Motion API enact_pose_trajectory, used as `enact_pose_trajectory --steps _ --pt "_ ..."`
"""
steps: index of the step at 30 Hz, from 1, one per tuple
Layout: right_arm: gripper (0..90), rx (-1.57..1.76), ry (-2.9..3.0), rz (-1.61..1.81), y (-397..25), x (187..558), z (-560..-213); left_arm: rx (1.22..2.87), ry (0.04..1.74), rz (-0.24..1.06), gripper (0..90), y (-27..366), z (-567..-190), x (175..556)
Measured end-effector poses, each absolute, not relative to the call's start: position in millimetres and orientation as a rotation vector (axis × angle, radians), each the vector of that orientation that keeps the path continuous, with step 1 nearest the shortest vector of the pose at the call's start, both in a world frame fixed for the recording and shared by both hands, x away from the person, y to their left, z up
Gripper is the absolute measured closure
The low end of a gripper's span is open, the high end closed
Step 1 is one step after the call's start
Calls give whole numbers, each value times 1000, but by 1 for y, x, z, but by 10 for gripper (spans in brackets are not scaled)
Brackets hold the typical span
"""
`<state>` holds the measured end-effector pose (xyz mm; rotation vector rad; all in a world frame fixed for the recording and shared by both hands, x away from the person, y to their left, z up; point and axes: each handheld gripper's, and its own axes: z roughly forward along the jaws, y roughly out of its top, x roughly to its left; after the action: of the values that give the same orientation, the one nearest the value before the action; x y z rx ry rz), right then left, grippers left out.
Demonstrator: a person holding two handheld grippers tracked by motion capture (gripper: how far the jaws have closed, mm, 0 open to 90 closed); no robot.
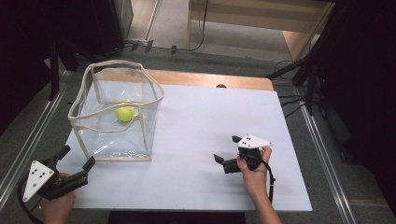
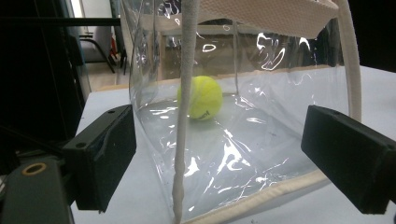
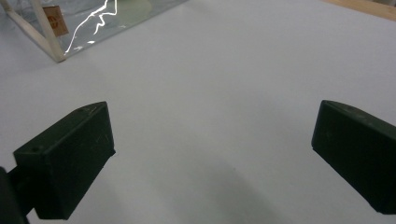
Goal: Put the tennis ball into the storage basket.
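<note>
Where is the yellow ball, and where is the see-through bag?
tennis ball [image 1: 124,113]: high view, middle of the ball, seen through the clear wall.
clear bag [image 1: 111,63]: high view, cream trim on its far top rim.

My right tongs [image 3: 212,154] hang spread over the white counter [image 3: 224,84]; a clear bag's [image 3: 70,23] corner sits far left.

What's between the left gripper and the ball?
Only the clear bag's near wall, seen in the left gripper view; the ball sits inside, beyond the open left gripper.
</note>
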<state>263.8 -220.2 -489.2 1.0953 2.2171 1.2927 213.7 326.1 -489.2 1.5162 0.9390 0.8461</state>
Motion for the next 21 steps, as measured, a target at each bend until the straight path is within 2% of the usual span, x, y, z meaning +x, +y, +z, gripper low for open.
enact_pose_trajectory --steps 21 --pt "0 1187 2106 1281 -268 231 -501 1523 934 851 104 326 -489 213"
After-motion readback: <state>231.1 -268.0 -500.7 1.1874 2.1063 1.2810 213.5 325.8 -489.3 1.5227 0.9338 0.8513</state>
